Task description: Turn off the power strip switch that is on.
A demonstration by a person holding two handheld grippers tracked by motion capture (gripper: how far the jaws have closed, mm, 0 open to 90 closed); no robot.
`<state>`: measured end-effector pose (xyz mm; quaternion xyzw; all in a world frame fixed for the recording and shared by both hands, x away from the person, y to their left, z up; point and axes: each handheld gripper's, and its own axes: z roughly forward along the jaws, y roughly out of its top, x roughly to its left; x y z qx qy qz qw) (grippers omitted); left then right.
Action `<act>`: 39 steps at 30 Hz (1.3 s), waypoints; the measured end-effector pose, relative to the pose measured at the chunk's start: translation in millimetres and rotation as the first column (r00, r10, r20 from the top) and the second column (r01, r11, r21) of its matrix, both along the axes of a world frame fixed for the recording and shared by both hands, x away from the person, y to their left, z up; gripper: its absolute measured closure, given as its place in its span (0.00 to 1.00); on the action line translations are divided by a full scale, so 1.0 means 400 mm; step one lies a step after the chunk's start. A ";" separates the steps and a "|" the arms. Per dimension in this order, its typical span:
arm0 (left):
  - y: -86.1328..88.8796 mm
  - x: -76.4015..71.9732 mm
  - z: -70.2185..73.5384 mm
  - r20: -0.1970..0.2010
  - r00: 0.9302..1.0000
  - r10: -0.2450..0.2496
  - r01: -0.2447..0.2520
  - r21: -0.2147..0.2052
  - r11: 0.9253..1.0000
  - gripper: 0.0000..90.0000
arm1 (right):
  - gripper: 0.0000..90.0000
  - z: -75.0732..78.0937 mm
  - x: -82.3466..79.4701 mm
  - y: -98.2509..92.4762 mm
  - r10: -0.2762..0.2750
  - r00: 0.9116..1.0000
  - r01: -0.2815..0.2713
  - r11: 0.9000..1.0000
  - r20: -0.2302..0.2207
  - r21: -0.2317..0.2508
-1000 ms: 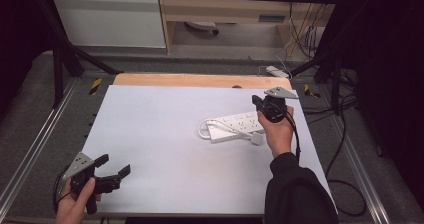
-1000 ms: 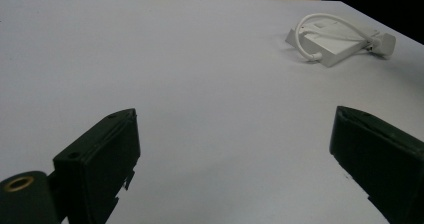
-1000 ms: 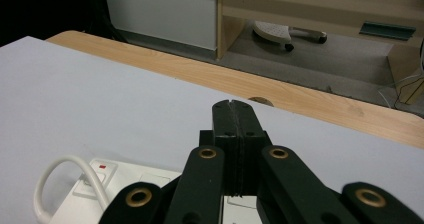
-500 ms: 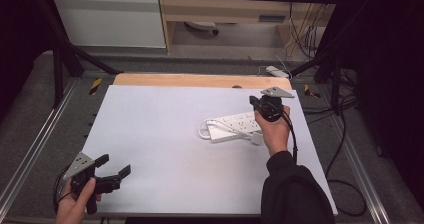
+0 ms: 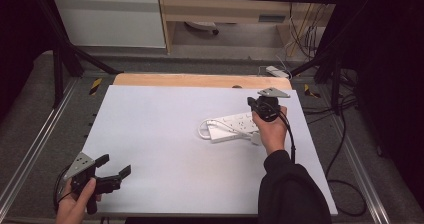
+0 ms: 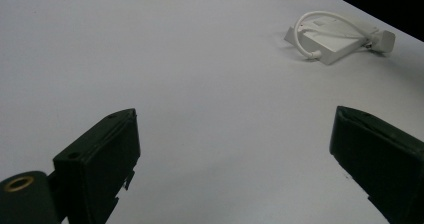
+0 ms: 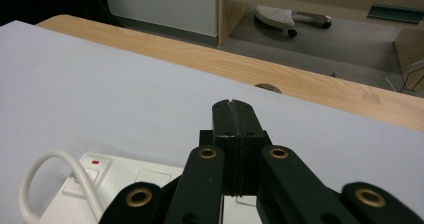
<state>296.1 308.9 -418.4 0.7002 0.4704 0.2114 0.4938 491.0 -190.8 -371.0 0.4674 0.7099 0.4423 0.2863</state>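
Since the earlier frame, little has shifted. The right gripper [image 5: 263, 105] is held clenched and empty above the white power strip [image 5: 231, 127], which lies right of centre on the table [image 5: 150, 134]. The left gripper [image 5: 114, 172] is splayed, idle. Handling seems not yet begun.

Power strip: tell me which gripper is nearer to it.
Right. The right gripper hangs over the power strip's far right end, jaws shut; the left gripper sits at the table's near left corner.
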 end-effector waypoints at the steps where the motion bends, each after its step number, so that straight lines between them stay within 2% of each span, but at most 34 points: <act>1: 0.000 0.000 0.000 0.000 1.000 0.001 -0.001 -0.001 1.000 0.07 | 1.00 -0.001 0.001 0.001 0.000 1.000 0.000 1.000 -0.001 0.000; 30: -0.003 0.000 -0.001 -0.006 1.000 -0.007 0.007 0.015 1.000 0.07 | 1.00 -0.034 0.019 0.033 0.013 0.999 -0.013 1.000 -0.041 -0.022; 39: -0.004 0.000 -0.002 -0.004 1.000 -0.005 0.005 0.016 1.000 0.07 | 1.00 -0.052 0.022 0.044 0.018 0.998 -0.021 0.999 -0.063 -0.049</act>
